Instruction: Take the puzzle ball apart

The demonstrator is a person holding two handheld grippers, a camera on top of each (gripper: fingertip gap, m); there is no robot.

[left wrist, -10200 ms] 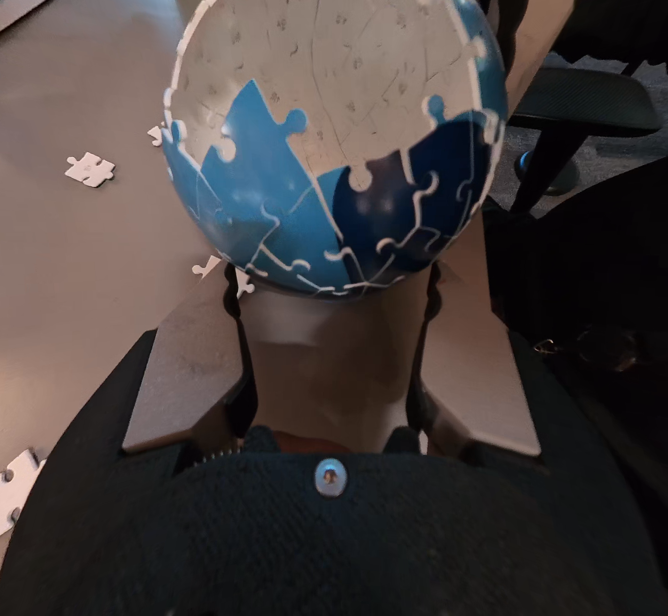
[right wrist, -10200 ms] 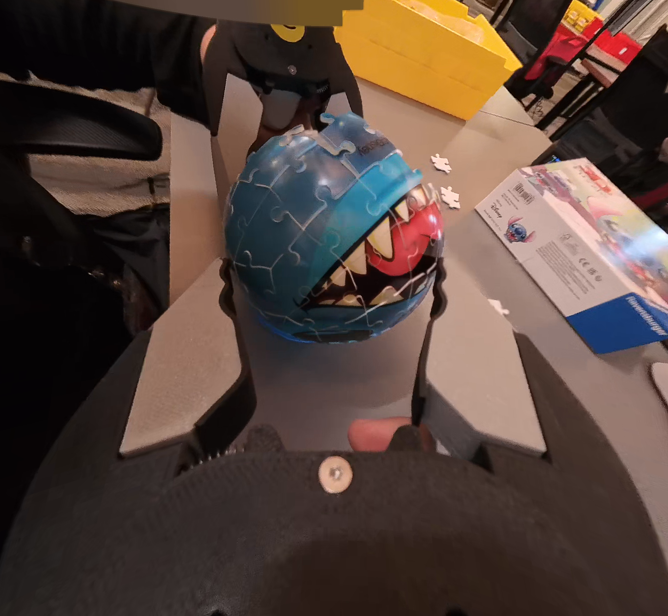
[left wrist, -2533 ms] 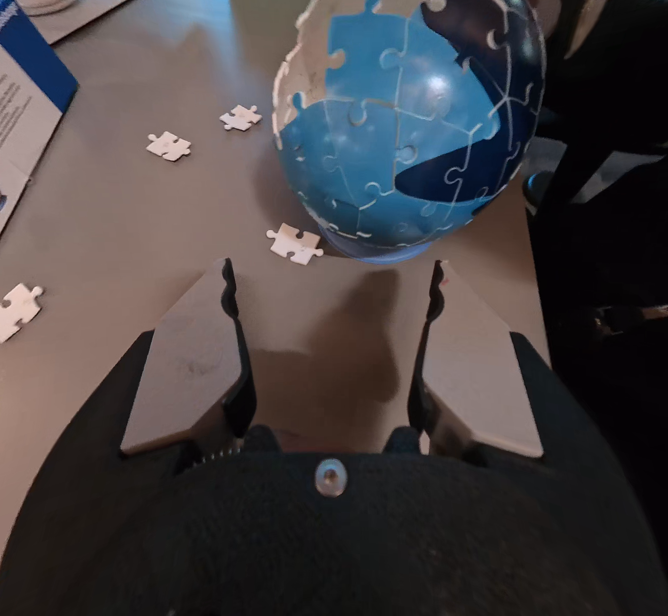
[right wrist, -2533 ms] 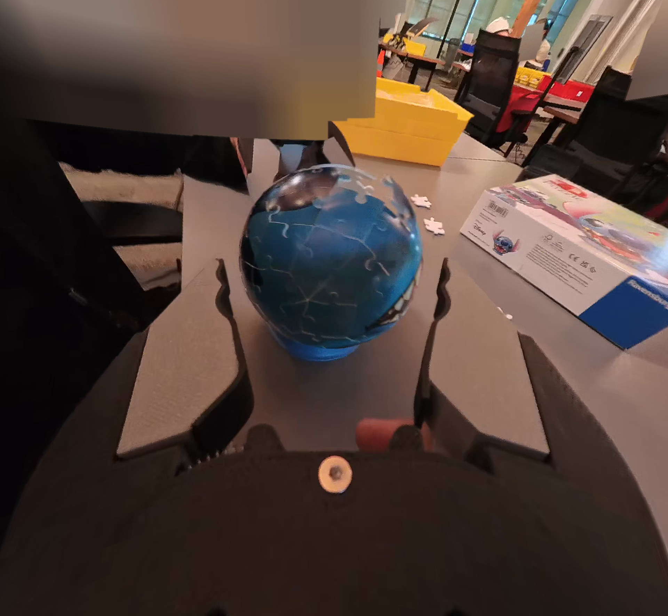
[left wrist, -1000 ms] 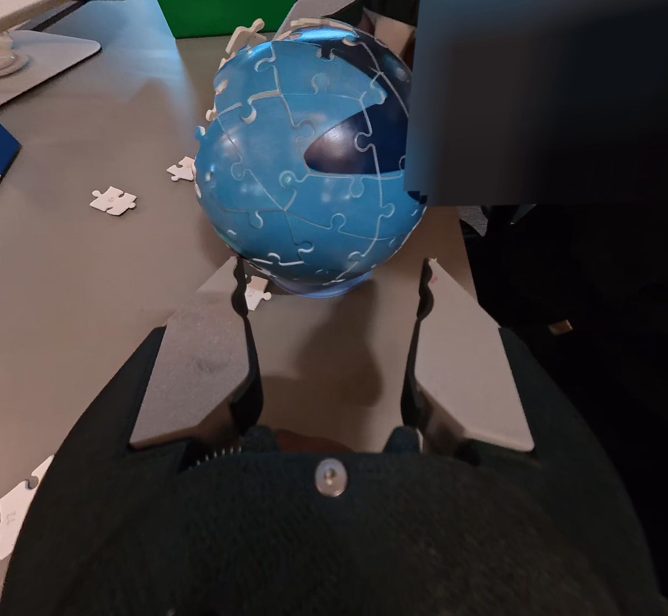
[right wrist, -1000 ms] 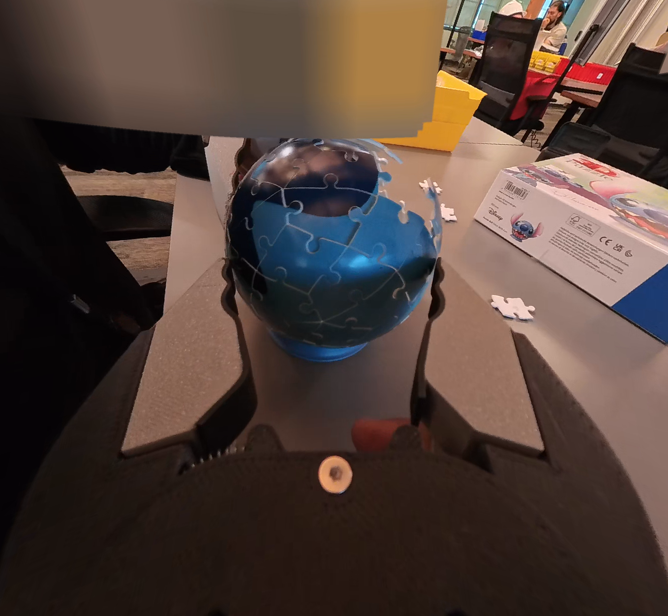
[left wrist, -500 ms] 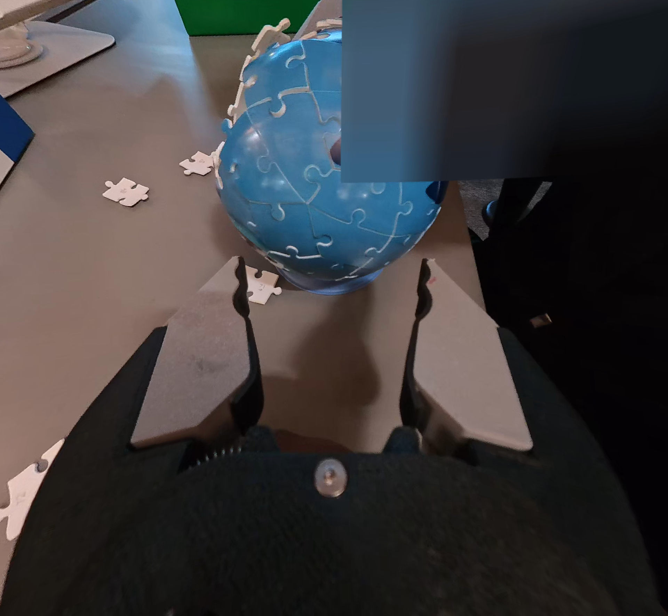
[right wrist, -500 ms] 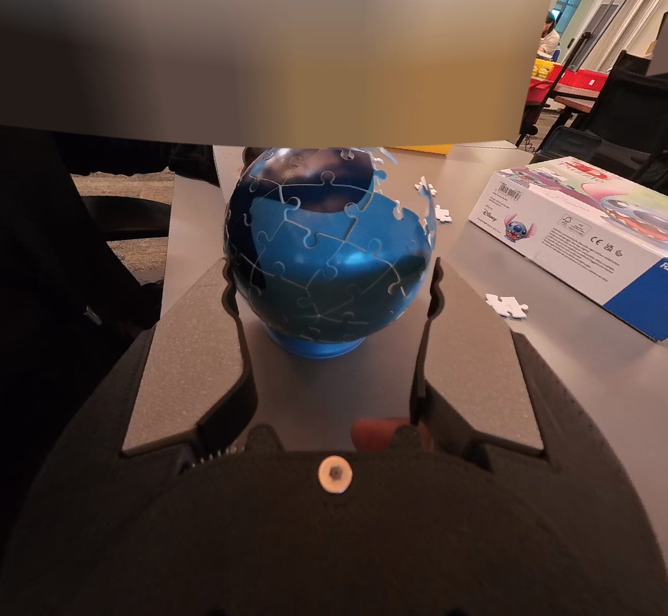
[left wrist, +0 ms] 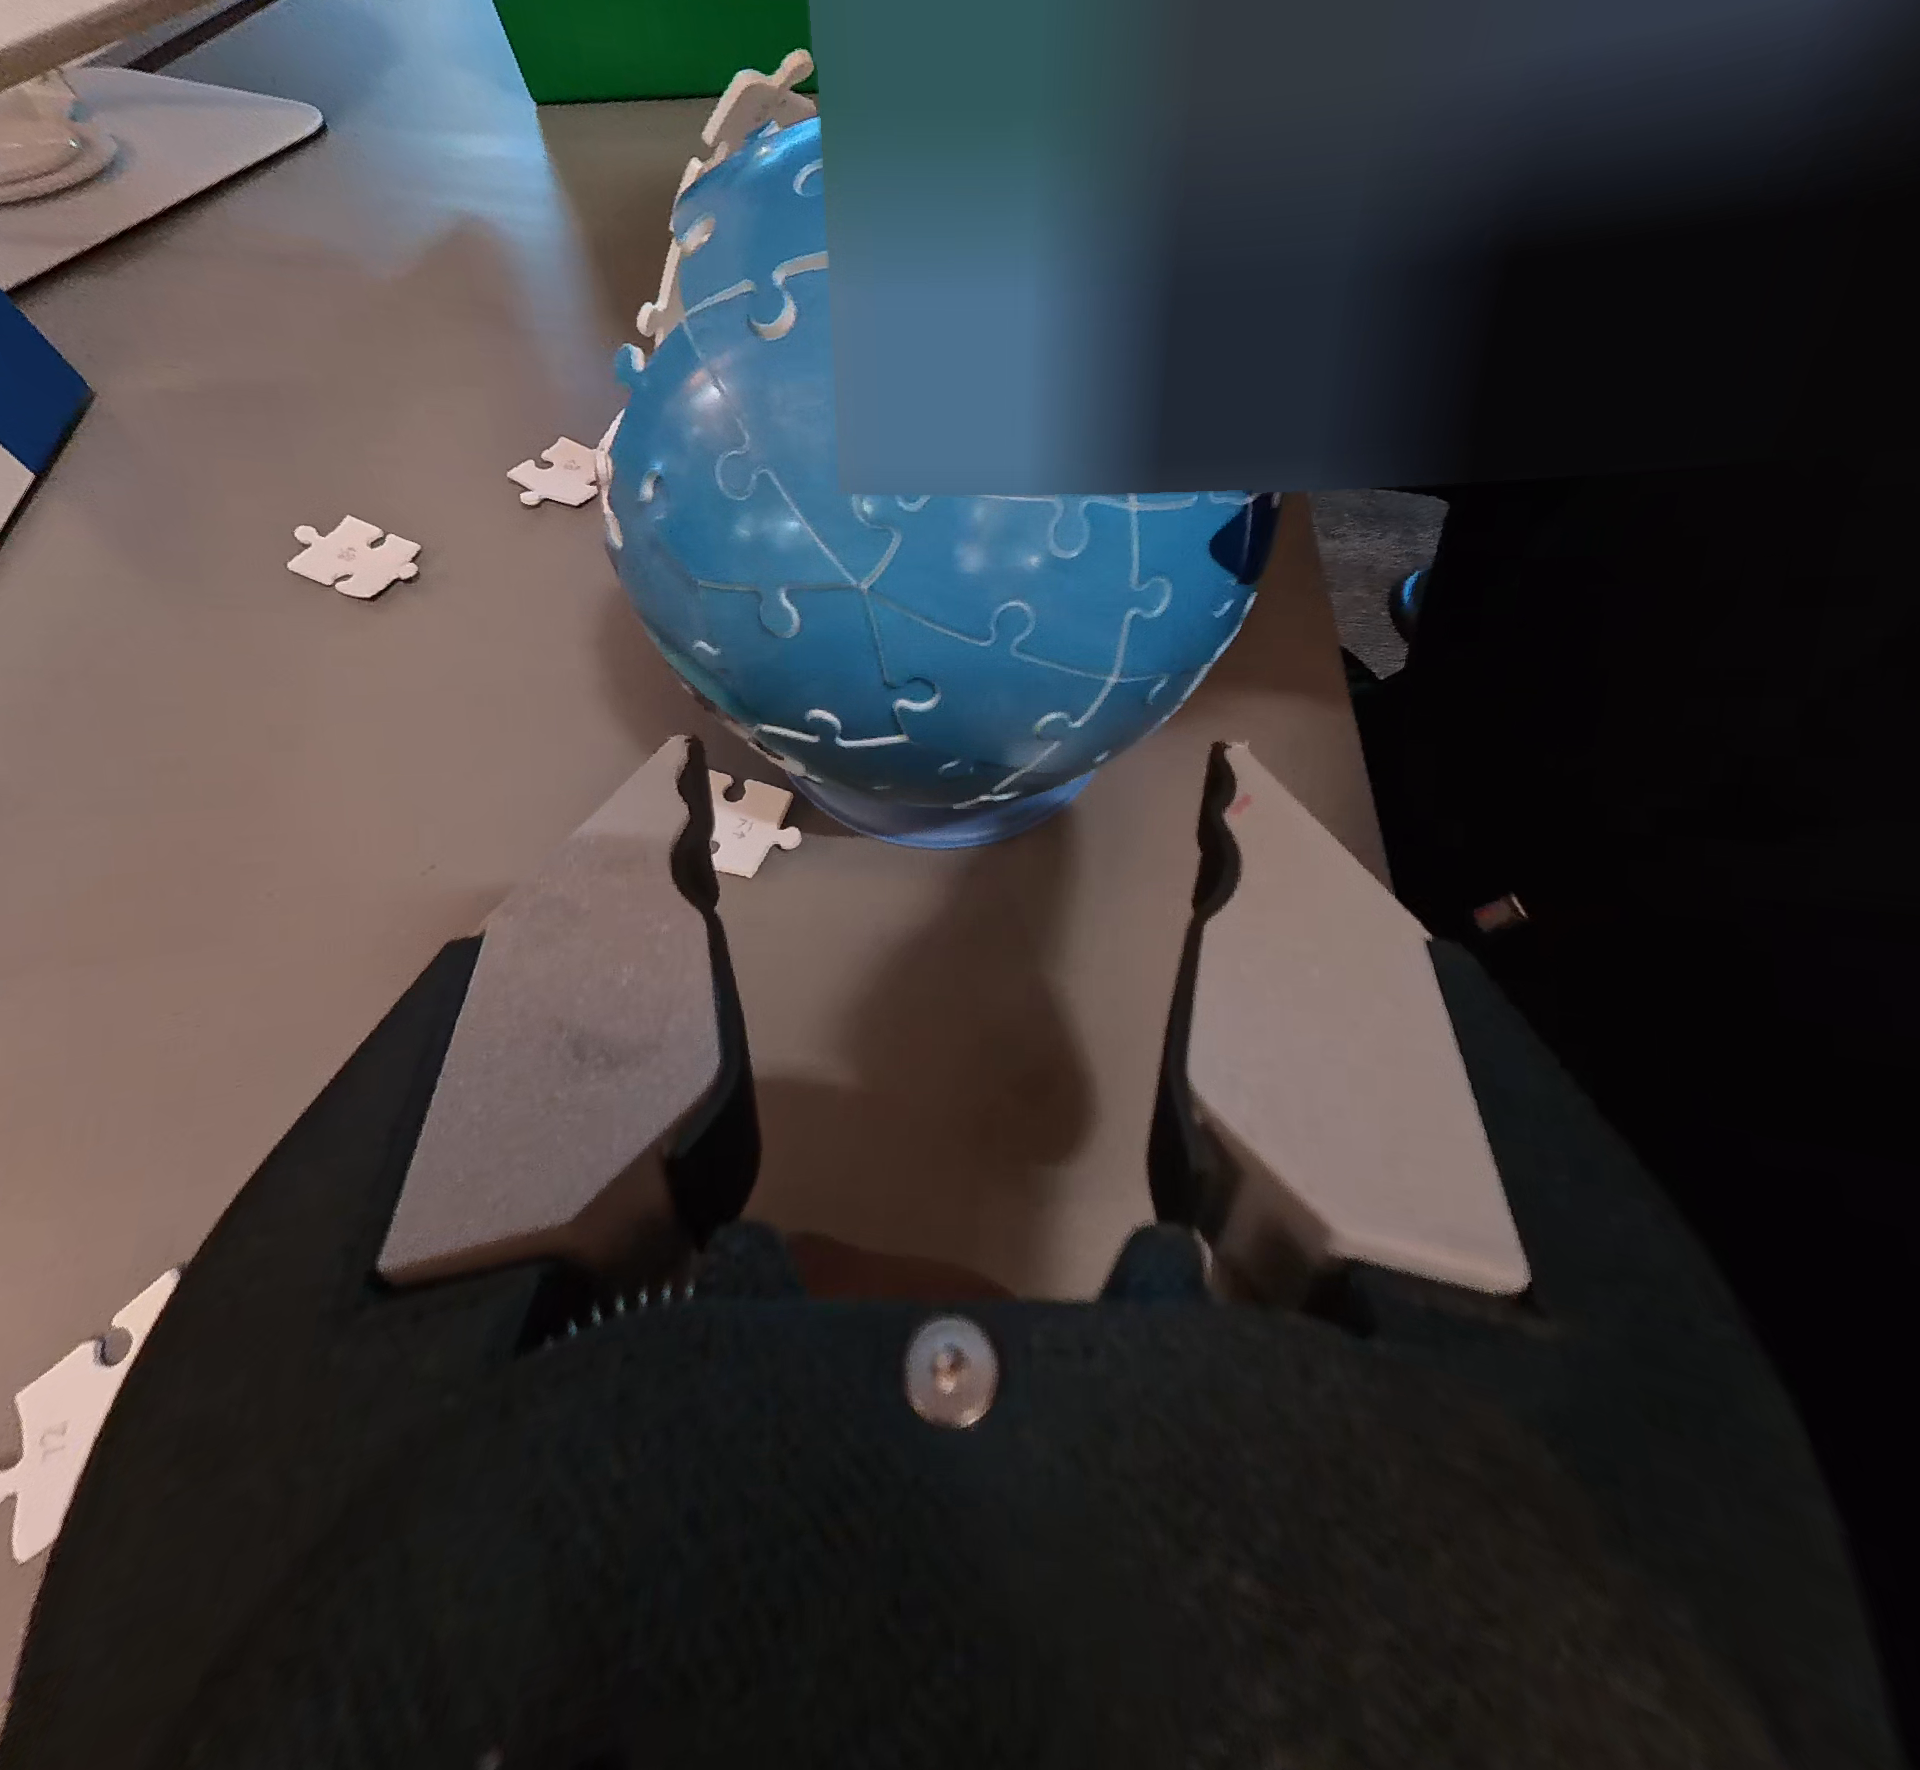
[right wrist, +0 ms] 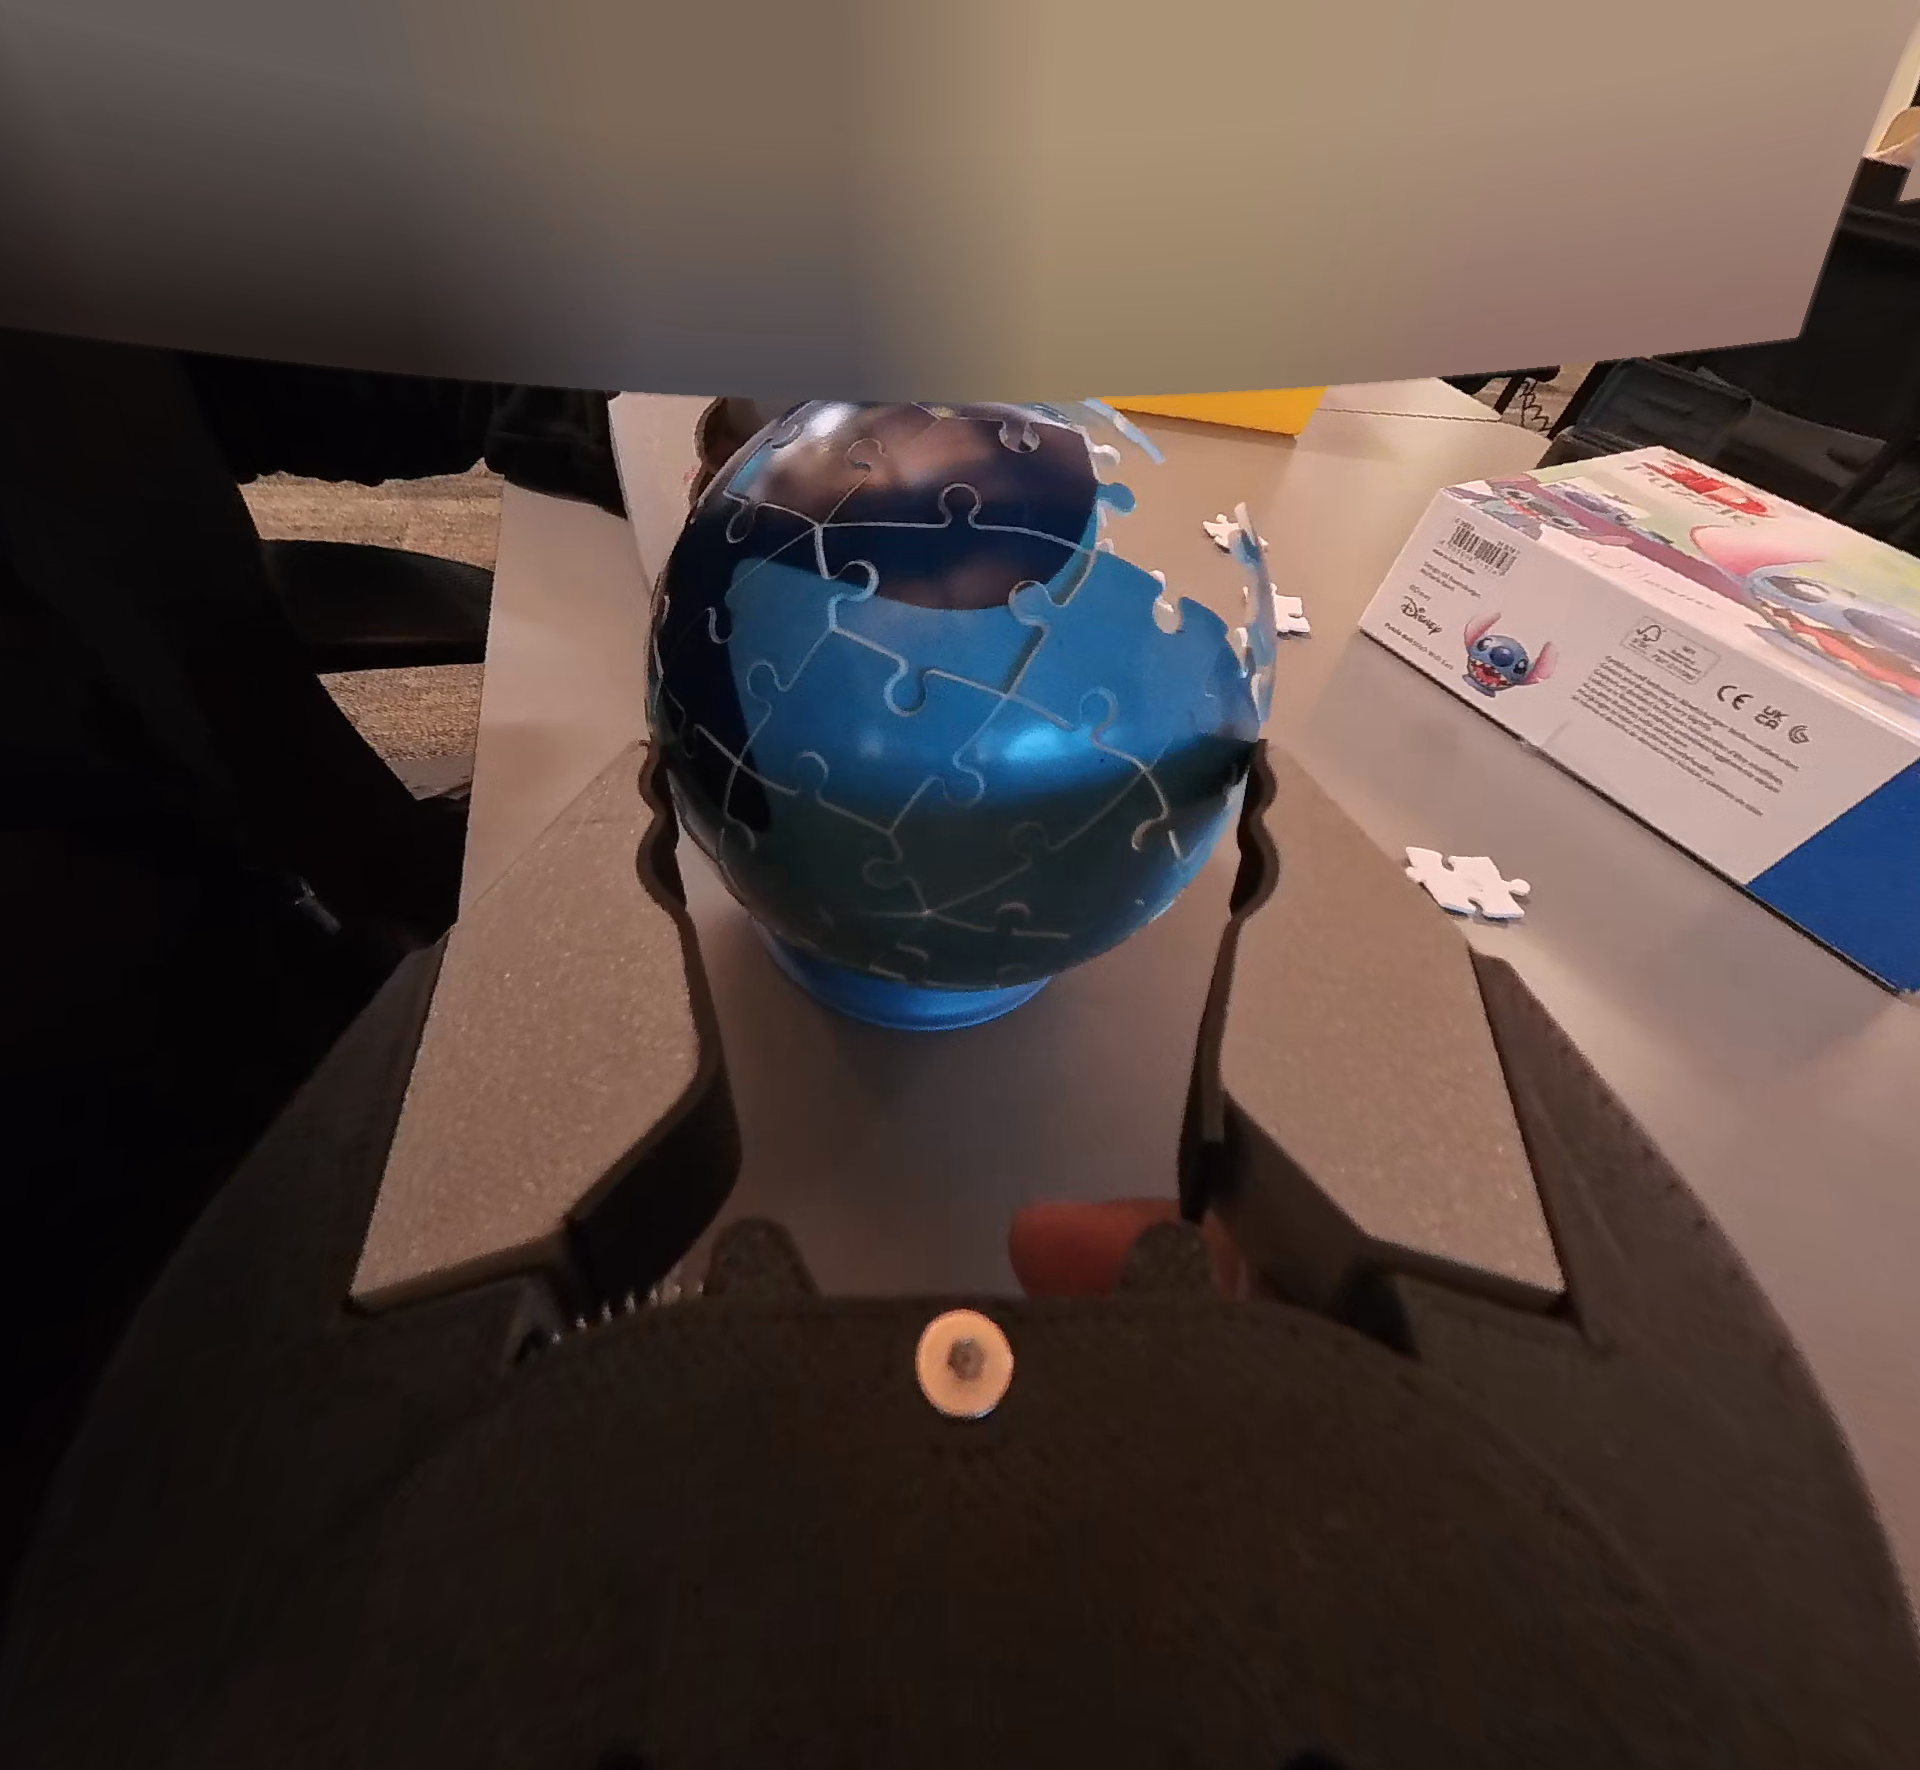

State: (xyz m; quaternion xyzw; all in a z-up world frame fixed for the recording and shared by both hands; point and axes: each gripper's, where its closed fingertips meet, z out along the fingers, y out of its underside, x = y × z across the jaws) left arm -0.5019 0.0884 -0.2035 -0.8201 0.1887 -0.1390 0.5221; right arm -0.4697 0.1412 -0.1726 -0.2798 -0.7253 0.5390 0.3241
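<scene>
The blue puzzle ball (left wrist: 914,619) stands on a blue ring base on the grey table (left wrist: 260,785), with pieces gone from one side and a ragged white edge there. It also shows in the right wrist view (right wrist: 935,744). My left gripper (left wrist: 951,775) is open and empty, its tips just short of the ball's base. My right gripper (right wrist: 951,785) is open, its fingertips (right wrist: 655,785) at either side of the ball's lower half; contact is unclear. Loose white pieces (left wrist: 353,557) lie on the table, one (left wrist: 753,827) by my left fingertip.
A puzzle box (right wrist: 1662,671) lies right of the ball in the right wrist view, with a loose piece (right wrist: 1465,879) beside it. A monitor stand (left wrist: 135,151) is at far left. The table edge (left wrist: 1340,681) drops off right of the ball. A yellow bin (right wrist: 1216,411) is behind. Left tips and right tips are each some 15 cm from the loose piece (right wrist: 1465,879). Look for it in the left wrist view (left wrist: 347,555) too.
My left gripper has backed away from the ball a little and shifted, so the ball sits farther ahead. The right gripper stays open around the ball and tilts down slightly.
</scene>
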